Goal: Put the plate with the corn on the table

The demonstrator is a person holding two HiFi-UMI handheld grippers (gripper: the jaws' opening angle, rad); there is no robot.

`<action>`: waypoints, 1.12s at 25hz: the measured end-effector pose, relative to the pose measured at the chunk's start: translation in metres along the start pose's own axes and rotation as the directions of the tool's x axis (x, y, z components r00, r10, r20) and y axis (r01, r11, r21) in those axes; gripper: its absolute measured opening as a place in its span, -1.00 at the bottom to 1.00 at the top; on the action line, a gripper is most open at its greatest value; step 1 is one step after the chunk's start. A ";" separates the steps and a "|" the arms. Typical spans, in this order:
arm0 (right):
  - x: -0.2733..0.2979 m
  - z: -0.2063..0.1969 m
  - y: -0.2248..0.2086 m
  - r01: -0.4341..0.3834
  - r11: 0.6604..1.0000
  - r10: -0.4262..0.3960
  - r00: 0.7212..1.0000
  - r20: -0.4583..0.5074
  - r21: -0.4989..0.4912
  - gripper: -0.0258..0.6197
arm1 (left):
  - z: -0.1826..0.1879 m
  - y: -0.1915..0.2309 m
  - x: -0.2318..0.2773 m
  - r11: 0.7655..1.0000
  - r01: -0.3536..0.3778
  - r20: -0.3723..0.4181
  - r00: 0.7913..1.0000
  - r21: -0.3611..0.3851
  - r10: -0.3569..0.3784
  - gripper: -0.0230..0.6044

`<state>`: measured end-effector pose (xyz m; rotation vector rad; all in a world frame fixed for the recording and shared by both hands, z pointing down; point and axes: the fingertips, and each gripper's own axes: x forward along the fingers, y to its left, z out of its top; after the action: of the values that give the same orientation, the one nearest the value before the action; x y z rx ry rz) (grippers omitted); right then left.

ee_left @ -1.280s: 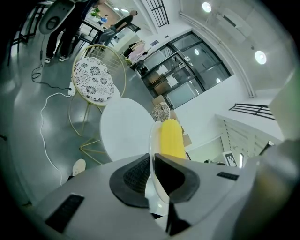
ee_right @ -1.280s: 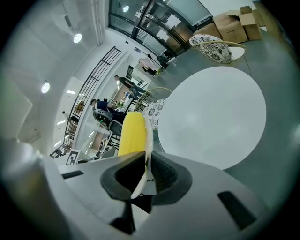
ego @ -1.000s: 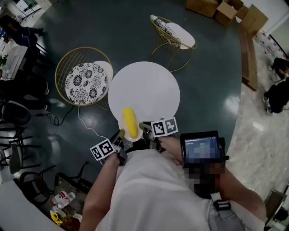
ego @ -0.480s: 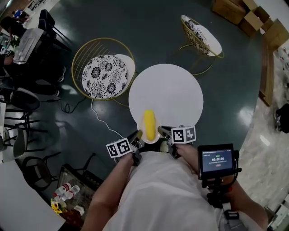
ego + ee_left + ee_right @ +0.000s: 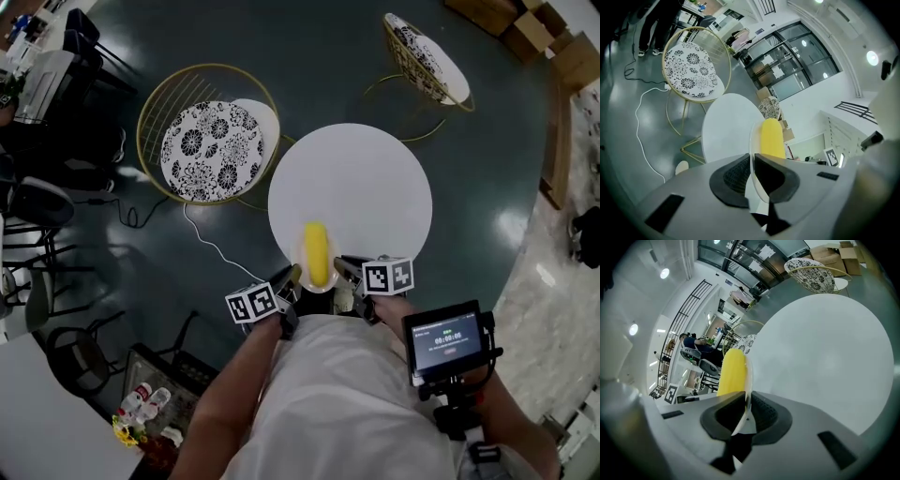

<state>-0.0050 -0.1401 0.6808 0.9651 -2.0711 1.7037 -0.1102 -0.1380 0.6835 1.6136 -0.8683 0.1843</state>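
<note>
A yellow corn cob [image 5: 317, 253] lies on a small white plate [image 5: 321, 285] held over the near edge of the round white table [image 5: 361, 187]. My left gripper [image 5: 289, 279] is shut on the plate's left rim and my right gripper [image 5: 343, 269] is shut on its right rim. In the left gripper view the plate [image 5: 752, 140] stands edge-on between the black pads, with the corn [image 5: 772, 138] beyond. In the right gripper view the plate's rim [image 5: 747, 385] is pinched likewise, the corn [image 5: 731, 372] at its left and the table [image 5: 825, 352] behind.
A gold wire chair with a floral cushion [image 5: 200, 145] stands left of the table, another chair [image 5: 427, 58] at the far right. A white cable [image 5: 220, 248] runs on the dark floor. Cardboard boxes [image 5: 530, 28] sit at the top right.
The view has shifted as the person moved closer. The plate with the corn now reaches a little further over the table's near edge. Both grippers keep their hold.
</note>
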 end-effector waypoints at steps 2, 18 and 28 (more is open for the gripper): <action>0.004 0.004 -0.002 0.006 1.000 -0.006 1.000 -0.009 -0.002 -0.77 | 0.003 0.004 0.004 1.000 -0.001 -0.007 1.000 -0.011 0.001 -0.82; 0.048 0.042 -0.035 0.055 0.998 -0.055 0.998 0.016 0.027 -0.77 | 0.043 0.041 0.046 1.000 -0.025 -0.044 0.999 0.018 0.025 -0.82; 0.080 0.069 -0.054 0.090 0.994 -0.093 0.995 0.043 0.069 -0.77 | 0.077 0.062 0.073 0.997 -0.060 -0.076 0.995 0.055 0.064 -0.82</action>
<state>-0.0153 -0.2340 0.7518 1.1119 -1.9762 1.7290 -0.1234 -0.2379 0.7536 1.6180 -0.8602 0.3145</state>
